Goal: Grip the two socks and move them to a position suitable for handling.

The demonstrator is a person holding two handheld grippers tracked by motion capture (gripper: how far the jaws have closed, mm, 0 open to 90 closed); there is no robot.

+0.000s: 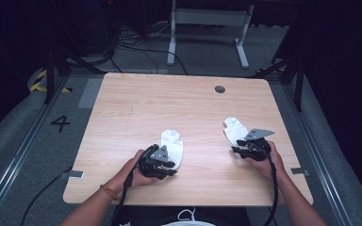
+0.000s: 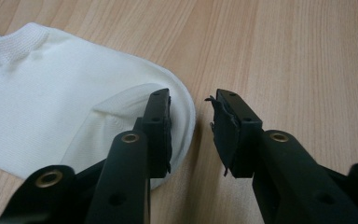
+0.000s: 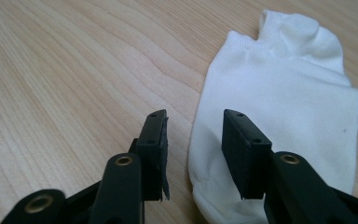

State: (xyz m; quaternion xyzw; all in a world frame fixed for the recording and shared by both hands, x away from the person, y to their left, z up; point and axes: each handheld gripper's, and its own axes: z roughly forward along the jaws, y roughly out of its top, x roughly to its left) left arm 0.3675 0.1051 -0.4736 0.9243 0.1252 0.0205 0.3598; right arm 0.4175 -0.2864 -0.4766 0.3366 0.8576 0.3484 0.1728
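Wooden table (image 1: 136, 101) seen from above, two white socks lying flat and well apart on its near half. Left gripper (image 1: 168, 169) sits over the near end of the left sock (image 1: 173, 140); right gripper (image 1: 238, 149) sits at the near end of the right sock (image 1: 234, 128). A small dark round cap (image 1: 220, 89) is set in the tabletop near the far edge.

In the high view we cannot tell what the small dark round spot (image 1: 220, 89) near the table's (image 1: 136, 101) far edge is, and each gripper hides the near end of its white sock (image 1: 173, 141).
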